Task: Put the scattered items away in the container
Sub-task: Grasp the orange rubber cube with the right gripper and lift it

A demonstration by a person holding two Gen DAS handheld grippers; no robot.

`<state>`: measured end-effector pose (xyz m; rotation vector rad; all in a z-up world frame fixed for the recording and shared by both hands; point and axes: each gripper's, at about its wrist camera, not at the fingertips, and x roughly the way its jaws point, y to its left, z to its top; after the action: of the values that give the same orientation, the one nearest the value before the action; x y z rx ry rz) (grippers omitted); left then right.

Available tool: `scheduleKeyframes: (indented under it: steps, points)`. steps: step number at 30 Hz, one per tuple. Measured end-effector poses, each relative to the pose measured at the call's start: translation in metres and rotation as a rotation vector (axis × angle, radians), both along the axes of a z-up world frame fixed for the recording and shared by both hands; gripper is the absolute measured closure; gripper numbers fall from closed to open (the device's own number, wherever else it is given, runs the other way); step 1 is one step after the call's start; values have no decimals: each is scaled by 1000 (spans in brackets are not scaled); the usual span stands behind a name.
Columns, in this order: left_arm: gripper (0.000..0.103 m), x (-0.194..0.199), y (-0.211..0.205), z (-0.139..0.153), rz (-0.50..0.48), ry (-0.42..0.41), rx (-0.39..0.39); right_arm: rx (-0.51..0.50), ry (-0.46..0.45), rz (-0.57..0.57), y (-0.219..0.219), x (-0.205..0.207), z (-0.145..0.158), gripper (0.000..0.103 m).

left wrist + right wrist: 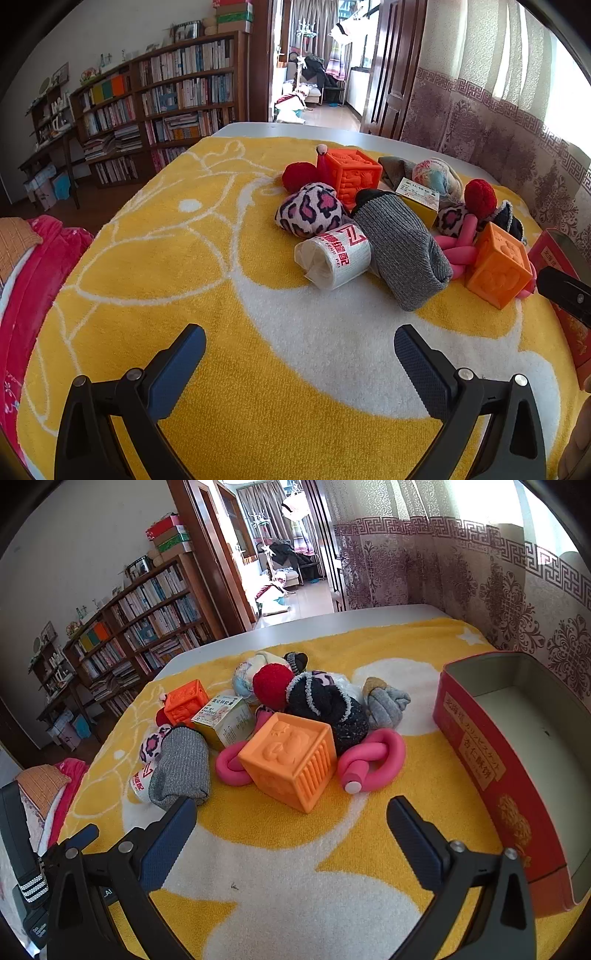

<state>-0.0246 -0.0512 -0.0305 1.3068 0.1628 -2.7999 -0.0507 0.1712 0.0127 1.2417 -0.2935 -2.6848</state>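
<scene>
A pile of items lies on a yellow and white towel (pixel 184 295): a white tape roll (pixel 334 254), a grey sock (pixel 402 251), a leopard plush (pixel 310 212), two orange cubes (pixel 498 264) (pixel 352 173), red pompoms (pixel 480 199), a pink twisted tube (pixel 369 764) and a small carton (pixel 225 720). The open red tin (pixel 517 753) stands at the right, empty. My left gripper (pixel 299 347) is open and empty, in front of the tape roll. My right gripper (pixel 291 819) is open and empty, just short of the near orange cube (pixel 291 757).
The towel covers a white table (pixel 295 129). A curtain (pixel 480 572) hangs behind the tin. A bookshelf (pixel 166 103) stands at the left, and a red cushion (pixel 33 277) lies left of the table. The right gripper's body (pixel 565 295) shows at the left view's right edge.
</scene>
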Motion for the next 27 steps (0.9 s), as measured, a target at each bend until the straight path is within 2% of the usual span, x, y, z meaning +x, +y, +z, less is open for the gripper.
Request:
scheduleKeyframes:
  steps: [4, 10, 15, 16, 20, 25, 27]
  points:
    - [0, -4, -5, -3, 5, -20, 20, 15, -54, 30, -15, -23, -12, 24]
    - [0, -10, -11, -9, 15, -53, 53, 36, -84, -15, -19, -41, -29, 25]
    - [0, -14, -10, -14, 7, -79, 57, 103, -77, -42, -20, -50, -37, 26]
    - [0, -13, -11, -13, 6, -73, 63, 111, -83, -44, -20, -52, -38, 31]
    - [0, -12, -13, -13, 16, -72, 69, 105, -58, -50, -14, -44, -33, 37]
    - [0, -6, -9, -7, 14, -54, 60, 81, -38, -50, -6, -32, -27, 38]
    - [0, -4, -5, -2, 9, -42, 68, 79, -8, -50, -3, -24, -21, 44]
